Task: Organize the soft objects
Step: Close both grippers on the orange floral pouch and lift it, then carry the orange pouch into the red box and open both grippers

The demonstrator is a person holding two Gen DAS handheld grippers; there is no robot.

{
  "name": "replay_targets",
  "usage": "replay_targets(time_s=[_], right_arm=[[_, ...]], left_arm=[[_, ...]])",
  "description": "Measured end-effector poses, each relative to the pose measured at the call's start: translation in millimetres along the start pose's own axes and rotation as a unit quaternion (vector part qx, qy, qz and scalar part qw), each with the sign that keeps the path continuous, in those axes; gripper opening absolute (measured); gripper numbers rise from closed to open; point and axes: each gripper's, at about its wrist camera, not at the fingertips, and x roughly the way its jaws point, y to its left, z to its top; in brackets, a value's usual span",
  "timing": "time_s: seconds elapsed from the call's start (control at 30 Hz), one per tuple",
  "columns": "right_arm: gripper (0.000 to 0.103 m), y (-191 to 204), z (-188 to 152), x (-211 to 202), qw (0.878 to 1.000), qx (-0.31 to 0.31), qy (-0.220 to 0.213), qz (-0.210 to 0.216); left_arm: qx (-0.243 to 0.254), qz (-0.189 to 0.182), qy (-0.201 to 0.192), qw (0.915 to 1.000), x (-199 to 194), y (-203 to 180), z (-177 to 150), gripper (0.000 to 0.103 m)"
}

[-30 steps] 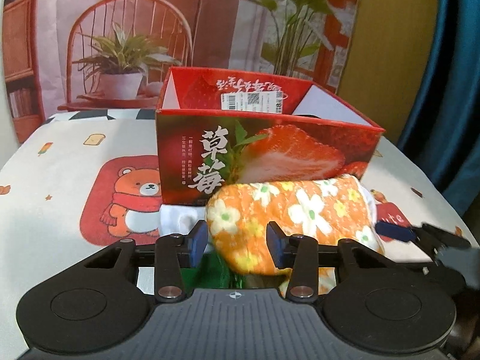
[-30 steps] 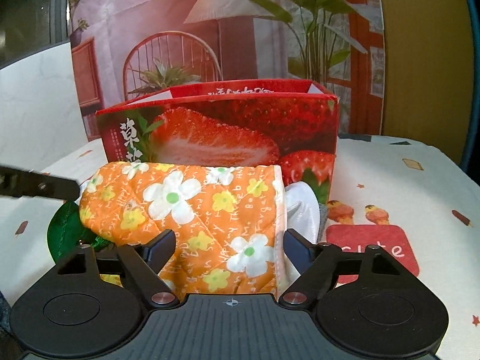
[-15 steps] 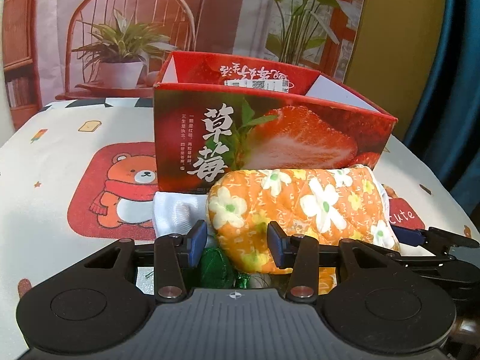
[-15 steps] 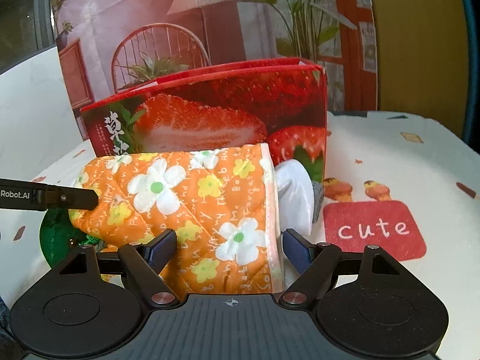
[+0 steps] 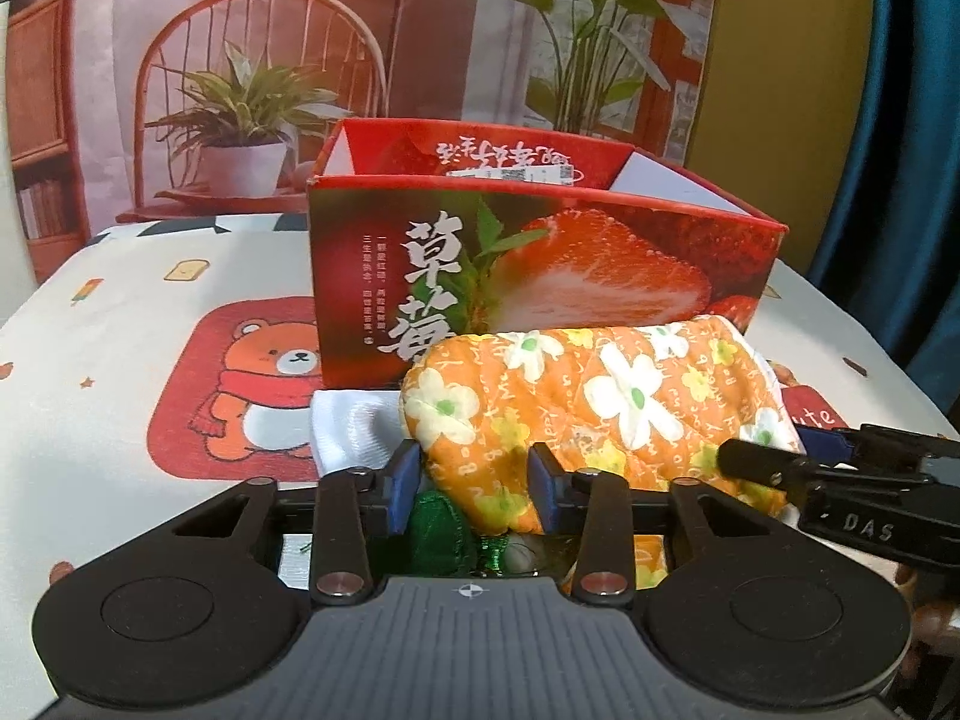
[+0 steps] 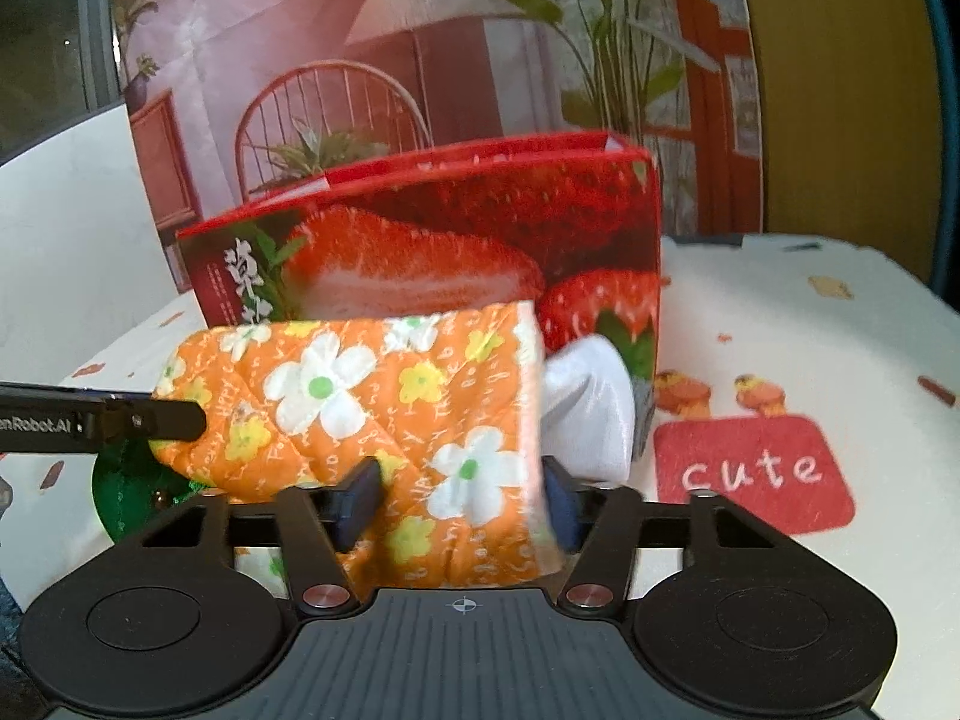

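Orange quilted oven mitt with white and yellow flowers (image 5: 588, 402) fills the lower centre of both wrist views, lifted a little above the printed tablecloth (image 5: 120, 312) and in front of the open red cardboard strawberry box (image 5: 540, 264). The left gripper (image 5: 471, 483) pinches the mitt's rounded tip between its blue pads. The right gripper (image 6: 462, 501) clamps the cuff end, its pads pressing into the fabric on both sides; this view is slightly blurred. A shiny white cloth (image 6: 591, 414) lies just behind the mitt against the box's front wall, and a green plush item (image 5: 438, 531) sits underneath, at the bottom centre of the left view.

Judged risks: the mitt is soft and sags between the two holds, so its middle could catch the box's front rim when raised towards the opening. The left grip takes only a small bite of the tip, which may slip free. The white cloth seems to touch the mitt and could be dragged along, and a bump could push the light box backwards
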Motion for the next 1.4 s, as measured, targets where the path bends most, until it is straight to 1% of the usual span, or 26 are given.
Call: replay_targets(time_s=[0.07,0.1,0.23,0.43,0.5,0.57,0.67,0.97,1.07,1.17,1.4], right_arm=[[0.034,-2,1,-2,1.0,0.002,-0.004,0.004],[0.025,-2,1,-2,1.0,0.004,-0.004,0.004],[0.017,-3,2,-4,1.0,0.003,-0.011,0.009],[0.015,1,3,-6,1.0,-0.01,-0.019,0.017],[0.013,2,3,-6,0.999,-0.013,-0.02,0.022],[0.013,3,3,-7,0.999,-0.018,-0.021,0.026],[0.012,5,2,-5,0.999,-0.022,-0.019,0.029],[0.012,3,1,-3,0.999,-0.014,-0.014,0.034],[0.011,4,3,-6,0.999,-0.014,-0.021,0.037],[0.011,7,9,-15,0.998,-0.018,-0.04,0.038],[0.011,13,37,-38,0.995,-0.029,-0.085,0.045]], left_arm=[[-0.001,0.003,-0.001,1.0,-1,0,0,0.035],[-0.001,0.005,-0.002,1.0,-1,1,-1,0.034],[0.002,0.005,-0.003,1.0,-2,1,-2,0.031],[0.008,0.007,-0.005,0.9999,-3,-1,-4,0.029],[0.006,0.004,-0.006,1.0,-4,0,-4,0.026],[0.005,-0.002,-0.006,1.0,-5,0,-4,0.019],[0.012,-0.008,-0.007,0.9999,-6,-2,-5,0.016],[0.017,-0.012,-0.016,0.9997,-9,-3,-4,0.012],[0.017,-0.015,-0.03,0.9993,-15,-3,0,0.011],[0.021,-0.019,-0.053,0.9982,-24,-4,7,0.011],[0.028,-0.024,-0.102,0.9941,-46,-6,31,0.011]])
